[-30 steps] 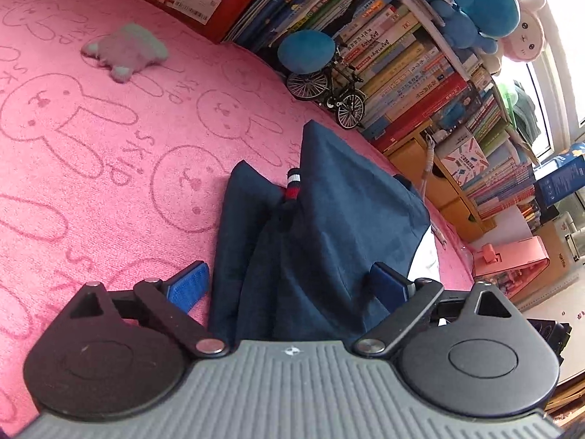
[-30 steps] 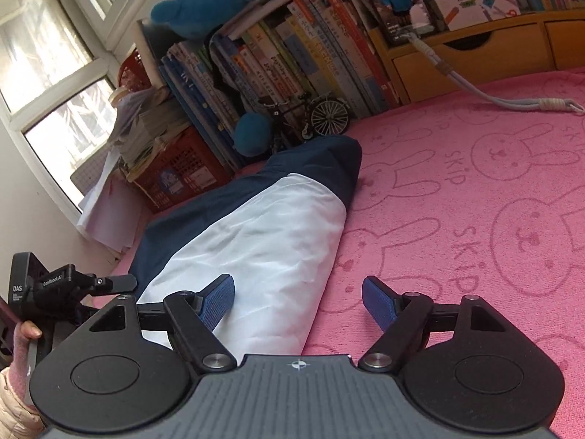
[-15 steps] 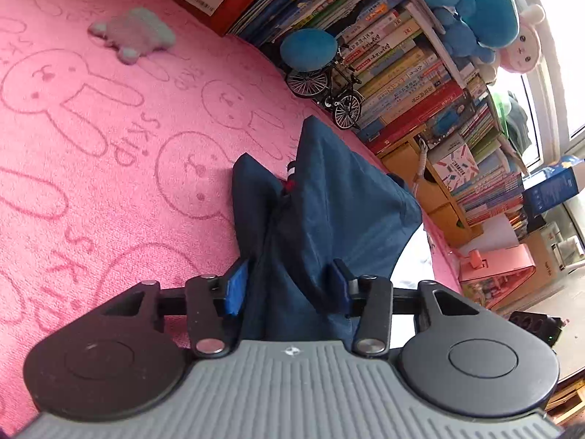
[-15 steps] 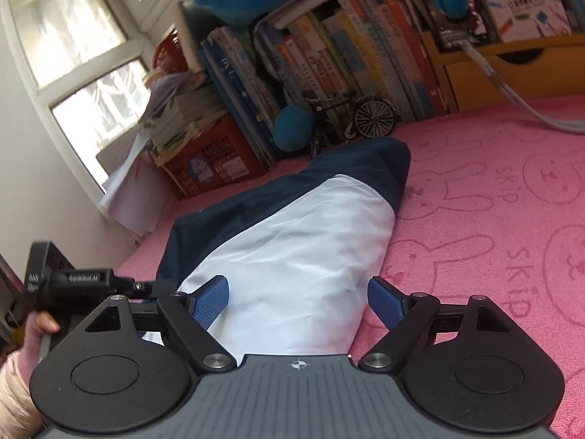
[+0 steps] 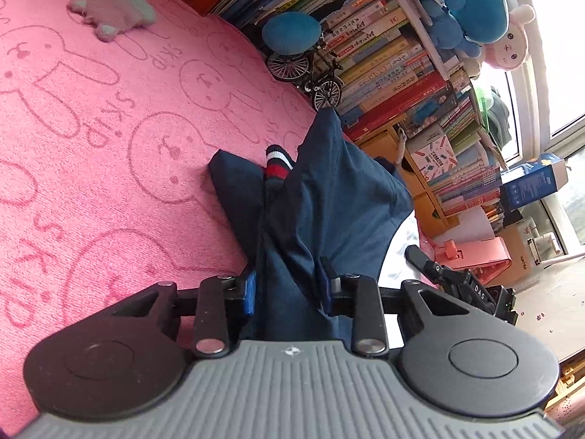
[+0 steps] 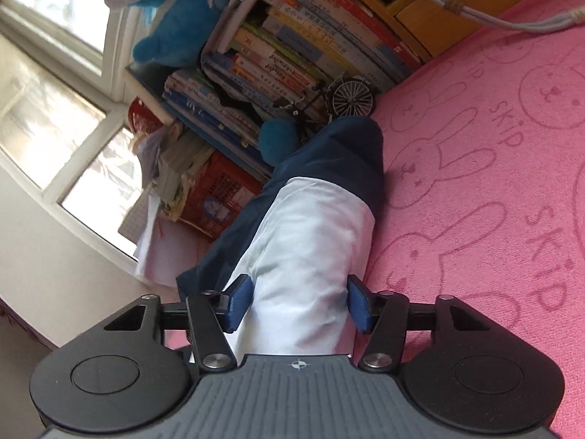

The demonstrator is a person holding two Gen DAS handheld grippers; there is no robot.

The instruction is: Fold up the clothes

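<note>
A navy and white garment [image 5: 329, 197] lies bunched on a pink blanket [image 5: 109, 139] printed with rabbits.

In the left wrist view, the left gripper [image 5: 289, 287] has just been closing, and its blue pads now pinch a gathered fold of the navy cloth between them. Only this view shows a red, white and navy striped cuff [image 5: 278, 164] poking from the folds, a small grey stuffed toy [image 5: 113, 11] well apart on the blanket, and part of the other gripper's black handle at the right edge.

In the right wrist view, the right gripper [image 6: 298, 301] has also just been closing; its pads sit against both sides of the garment's white part [image 6: 314, 248], clasping it. Only this view shows that white panel broadly, with a window [image 6: 55, 120] behind.

Both views show stacked books [image 6: 292, 47] and a model bicycle [image 5: 307, 73] beyond the garment.
</note>
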